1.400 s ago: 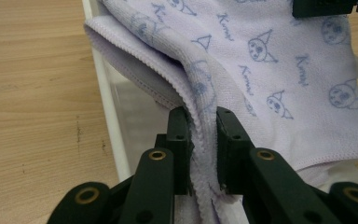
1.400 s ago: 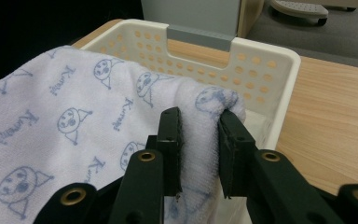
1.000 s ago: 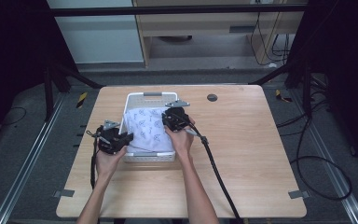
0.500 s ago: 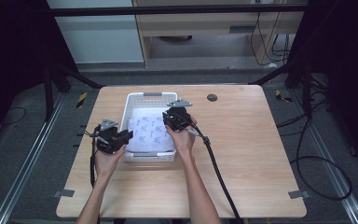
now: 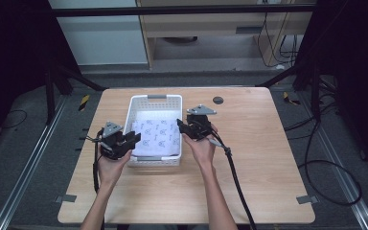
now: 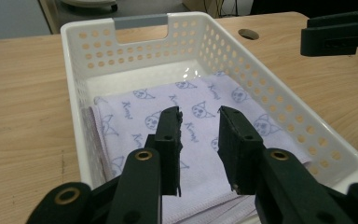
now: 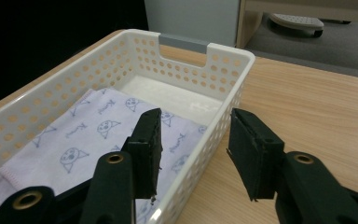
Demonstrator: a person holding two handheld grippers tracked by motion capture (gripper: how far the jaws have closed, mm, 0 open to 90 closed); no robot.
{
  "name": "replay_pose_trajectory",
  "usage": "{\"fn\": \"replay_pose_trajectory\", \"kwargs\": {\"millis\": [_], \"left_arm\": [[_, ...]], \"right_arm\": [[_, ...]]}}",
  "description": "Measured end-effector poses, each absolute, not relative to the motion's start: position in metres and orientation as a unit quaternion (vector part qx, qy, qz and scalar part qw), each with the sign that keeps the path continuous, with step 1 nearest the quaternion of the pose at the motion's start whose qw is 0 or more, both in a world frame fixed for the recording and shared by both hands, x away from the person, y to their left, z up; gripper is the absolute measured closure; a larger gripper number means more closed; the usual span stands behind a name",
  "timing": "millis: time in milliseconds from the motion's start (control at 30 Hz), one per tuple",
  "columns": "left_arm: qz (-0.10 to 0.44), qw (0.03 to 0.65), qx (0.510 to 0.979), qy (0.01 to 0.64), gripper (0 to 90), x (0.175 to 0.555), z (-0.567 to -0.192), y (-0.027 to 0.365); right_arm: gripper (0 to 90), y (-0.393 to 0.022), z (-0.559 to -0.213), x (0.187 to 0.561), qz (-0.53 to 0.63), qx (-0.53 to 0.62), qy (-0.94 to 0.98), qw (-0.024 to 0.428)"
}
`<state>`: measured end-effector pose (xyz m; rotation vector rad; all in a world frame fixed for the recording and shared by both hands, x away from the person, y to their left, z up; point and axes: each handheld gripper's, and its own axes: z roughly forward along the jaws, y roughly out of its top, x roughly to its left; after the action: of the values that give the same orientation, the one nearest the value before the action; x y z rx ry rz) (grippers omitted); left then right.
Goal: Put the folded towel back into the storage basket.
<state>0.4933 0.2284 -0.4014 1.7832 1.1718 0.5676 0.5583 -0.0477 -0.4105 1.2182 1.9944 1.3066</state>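
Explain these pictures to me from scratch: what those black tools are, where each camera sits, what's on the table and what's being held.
A person sits at a wooden table and holds a hand tool in each hand. Each tool is a gripper with two black jaws that squeeze together.

The high view looks down from above the person. There the left gripper is at the left side of a white perforated basket, and the right gripper is at its right side.

The other two pictures come from small cameras riding on the grippers, looking along their jaws. In the left gripper view, its jaws hang over a folded lilac cloth printed with cat faces, lying flat in the basket. In the right gripper view, its jaws stand on either side of the basket's side wall without touching it.

Both grippers' jaws have just been opening, with nothing clamped between them. Neither holds anything.
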Motion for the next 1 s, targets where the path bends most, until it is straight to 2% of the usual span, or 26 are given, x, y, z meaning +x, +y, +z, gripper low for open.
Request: {"fn": "replay_pose_trajectory", "kwargs": {"millis": [200,233,267,300,533,1000], "left_arm": [[0.237,0.449,0.727,0.463,66.2,0.486,-0.398,0.225],[0.24,0.448,0.728,0.461,65.4,0.485,-0.397,0.225],[0.241,0.448,0.728,0.46,63.5,0.484,-0.397,0.224],[0.243,0.448,0.728,0.46,63.5,0.483,-0.398,0.224],[0.252,0.441,0.73,0.457,58.7,0.477,-0.402,0.224],[0.266,0.435,0.728,0.457,45.1,0.458,-0.411,0.235]], "right_arm": [[44.6,-0.069,-0.407,0.542,0.487,0.438,0.719,0.232],[42.1,-0.073,-0.407,0.539,0.49,0.438,0.718,0.229],[35.9,-0.079,-0.408,0.535,0.494,0.44,0.718,0.218],[35.9,-0.079,-0.408,0.535,0.494,0.44,0.718,0.218],[20.6,-0.099,-0.417,0.517,0.495,0.435,0.721,0.213],[14.1,-0.152,-0.434,0.485,0.497,0.457,0.7,0.234]]}}
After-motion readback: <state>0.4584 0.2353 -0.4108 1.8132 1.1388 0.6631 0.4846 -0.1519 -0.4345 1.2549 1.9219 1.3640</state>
